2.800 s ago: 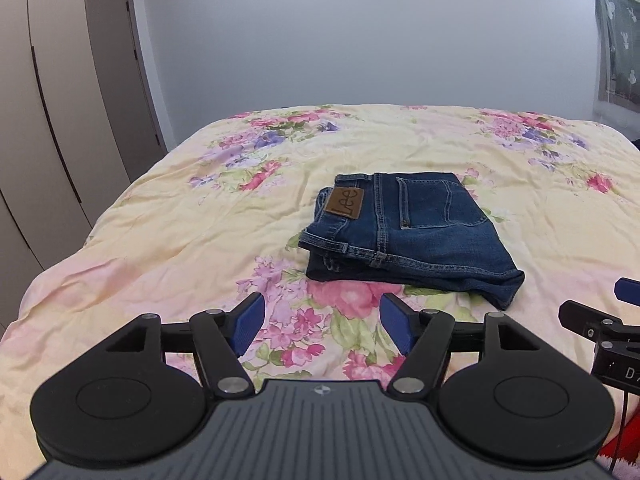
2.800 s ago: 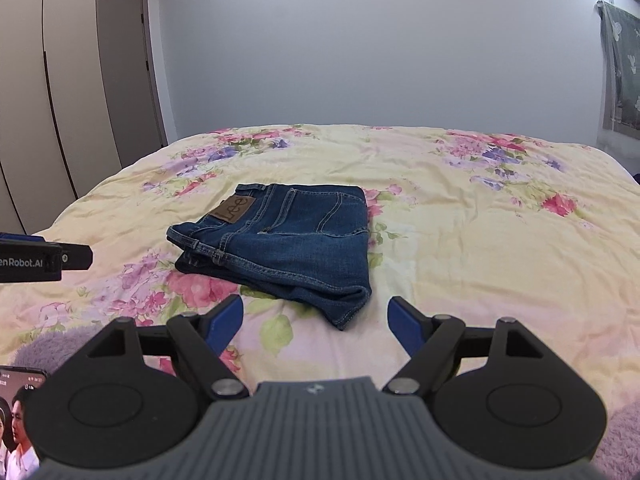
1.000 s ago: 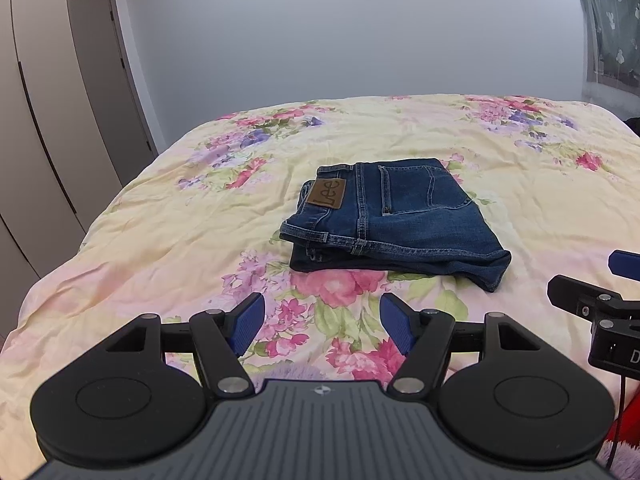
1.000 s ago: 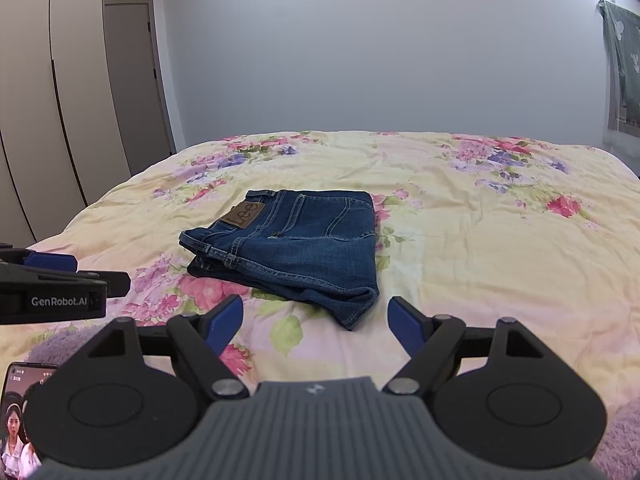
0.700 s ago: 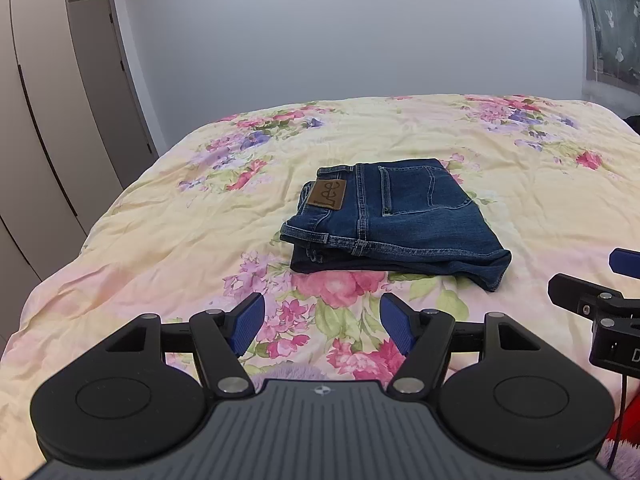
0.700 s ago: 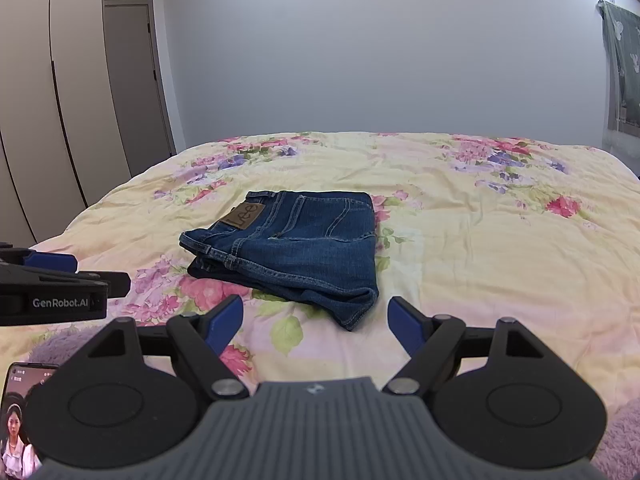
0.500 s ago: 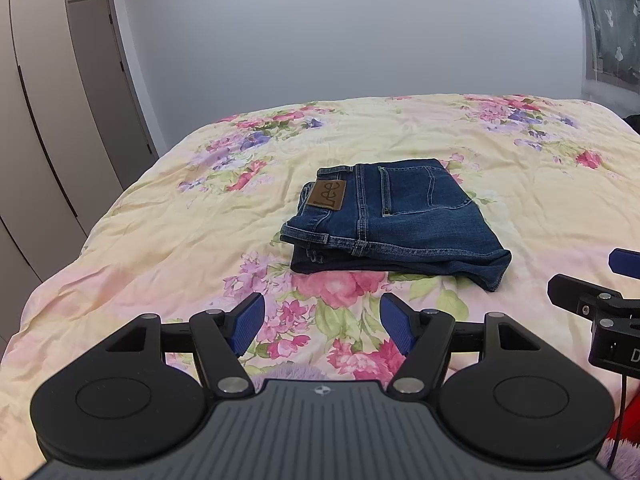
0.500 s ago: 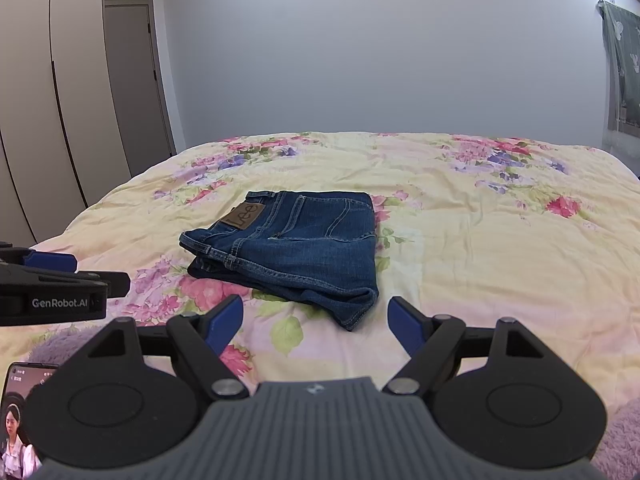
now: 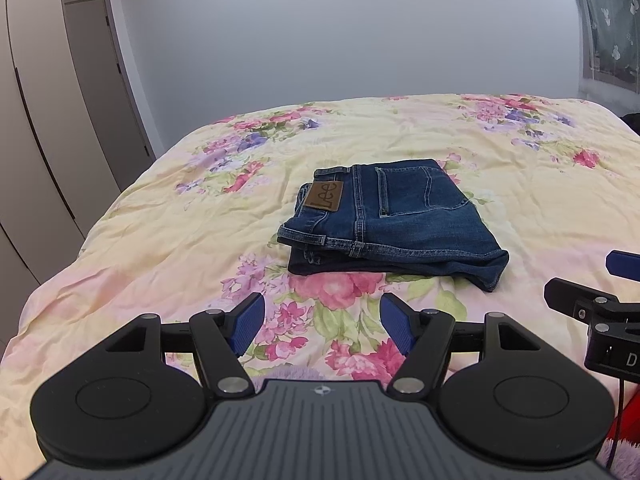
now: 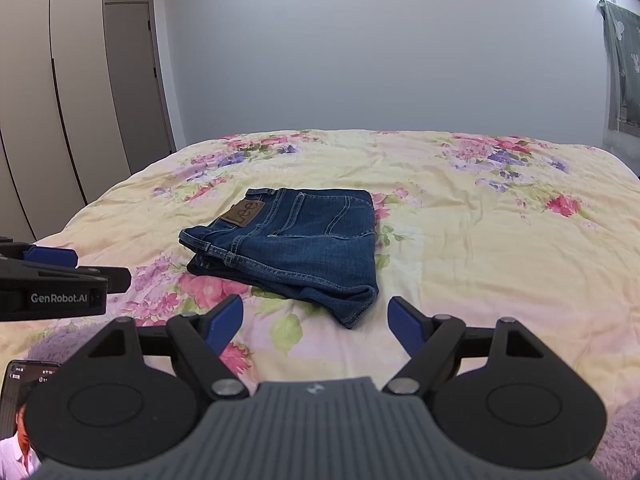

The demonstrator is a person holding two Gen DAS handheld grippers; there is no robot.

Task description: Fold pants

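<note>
Blue denim pants [image 9: 394, 224] lie folded into a compact stack on the floral bedspread [image 9: 168, 236], a brown leather label facing up at their left end. The same pants [image 10: 296, 244] show in the right wrist view, left of centre. My left gripper [image 9: 322, 322] hangs open above the near part of the bed, short of the pants, with nothing between its blue pads. My right gripper [image 10: 316, 322] is open too, just behind the stack's near corner and holding nothing. Each gripper appears at the edge of the other's view.
Wardrobe doors [image 9: 36, 128] and a grey door [image 10: 136, 80] line the left side of the bed. A patterned cloth [image 9: 608, 20] hangs on the right wall. A phone with a lit screen [image 10: 16, 396] lies at the lower left beside purple fluffy fabric [image 10: 624, 436].
Since 2.8 s ago both grippers have drawn back slightly from the pants; over the last second nothing has visibly moved. Both stay open.
</note>
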